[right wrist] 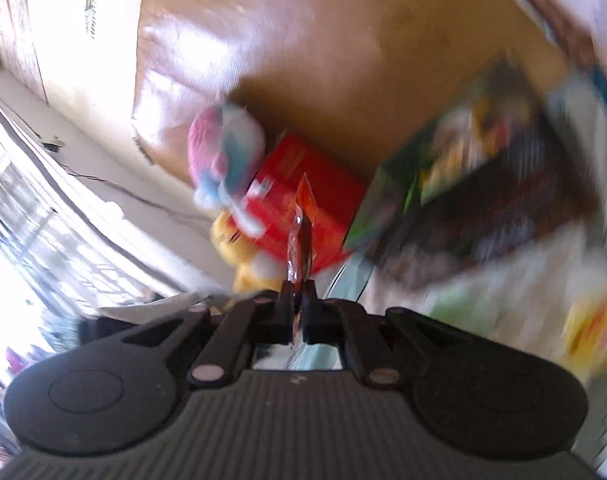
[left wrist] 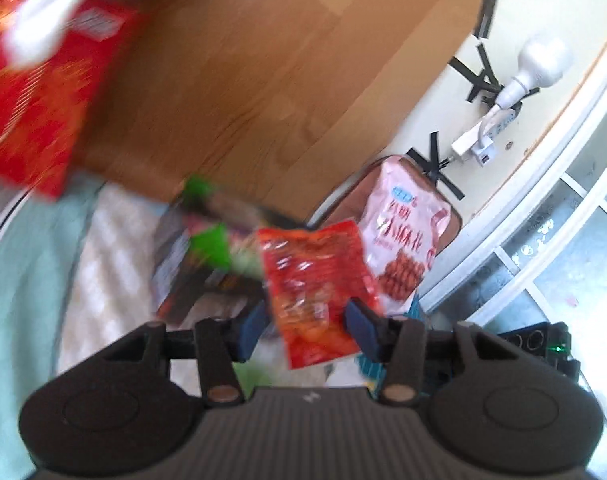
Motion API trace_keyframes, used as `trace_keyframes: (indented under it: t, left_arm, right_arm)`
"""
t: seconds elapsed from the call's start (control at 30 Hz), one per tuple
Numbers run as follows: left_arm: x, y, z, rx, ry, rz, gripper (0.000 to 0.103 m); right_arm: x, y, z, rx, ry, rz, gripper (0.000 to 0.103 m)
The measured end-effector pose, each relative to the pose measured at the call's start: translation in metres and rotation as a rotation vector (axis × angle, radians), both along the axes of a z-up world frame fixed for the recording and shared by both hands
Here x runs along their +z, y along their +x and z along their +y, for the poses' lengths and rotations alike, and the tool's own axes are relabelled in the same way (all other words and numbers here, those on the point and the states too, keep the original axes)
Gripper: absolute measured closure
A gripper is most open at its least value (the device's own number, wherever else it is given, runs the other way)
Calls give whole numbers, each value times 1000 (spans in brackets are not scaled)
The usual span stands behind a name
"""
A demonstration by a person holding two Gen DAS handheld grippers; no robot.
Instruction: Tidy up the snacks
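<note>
A small red snack packet hangs between the blue pads of my left gripper, whose jaws stand apart on either side of it. In the right wrist view the same packet shows edge-on, pinched between the shut fingers of my right gripper. A pink snack bag lies behind it near the wall. A dark box with green corners lies to its left. A large red box is at the upper left, blurred.
A wooden board stands behind the snacks. A plug strip with a white bulb is taped to the wall. The right wrist view shows a red box, a plush toy, a dark box and a yellow packet, all blurred.
</note>
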State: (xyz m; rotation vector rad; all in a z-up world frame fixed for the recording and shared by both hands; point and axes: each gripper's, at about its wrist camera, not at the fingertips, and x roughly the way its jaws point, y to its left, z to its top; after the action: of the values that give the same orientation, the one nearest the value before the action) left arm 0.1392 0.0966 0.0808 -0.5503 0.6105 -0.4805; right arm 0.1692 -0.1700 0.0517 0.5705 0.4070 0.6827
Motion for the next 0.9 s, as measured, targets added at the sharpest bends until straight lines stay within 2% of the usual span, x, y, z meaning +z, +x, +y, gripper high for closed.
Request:
trace_keyframes:
  t: [0.07, 0.13, 0.2, 0.27, 0.37, 0.4, 0.47, 0.53, 0.63, 0.7, 0.77, 0.83, 0.9]
  left_arm:
    - [8, 23, -17, -19, 37, -15, 57]
    - [11, 41, -32, -11, 88, -33, 57]
    - [10, 57, -44, 7, 133, -35, 57]
    - [5, 71, -52, 25, 159, -26, 57]
    - [-4, 76, -49, 52, 159, 11, 57]
    - [-5, 73, -46, 49, 147, 14, 57]
    - [-6, 59, -43, 33, 145, 0, 55]
    - [-5, 42, -40, 30, 168, -24, 54]
    - [-6, 15, -38, 0, 182, -36, 54]
    - [-12, -3, -38, -27, 183, -37, 54]
    - [-20, -22, -36, -44, 184, -29, 54]
    - [-31, -38, -32, -57, 179, -8, 54]
    - [-42, -51, -29, -59, 171, 24, 54]
  right_arm:
    - [12, 13, -3, -34, -45, -24, 97]
    - [21, 25, 0, -86, -136, -60, 97]
    - [24, 37, 6, -145, -249, -100, 96]
    - [21, 53, 10, -183, -312, -115, 95]
    - [16, 68, 18, -297, -491, -153, 87]
    - [15, 69, 19, -321, -516, -153, 77]
    - [16, 62, 6, -336, -462, -166, 71]
    - [17, 46, -11, -356, -406, -177, 70]
    - [14, 18, -25, -393, -386, -191, 69]
    - [9, 0, -33, -404, -395, -182, 58]
    - [0, -17, -38, -410, -415, -178, 52]
    - [-9, -32, -37, -404, -463, -175, 51]
    - [-20, -39, -33, -396, -504, -170, 43]
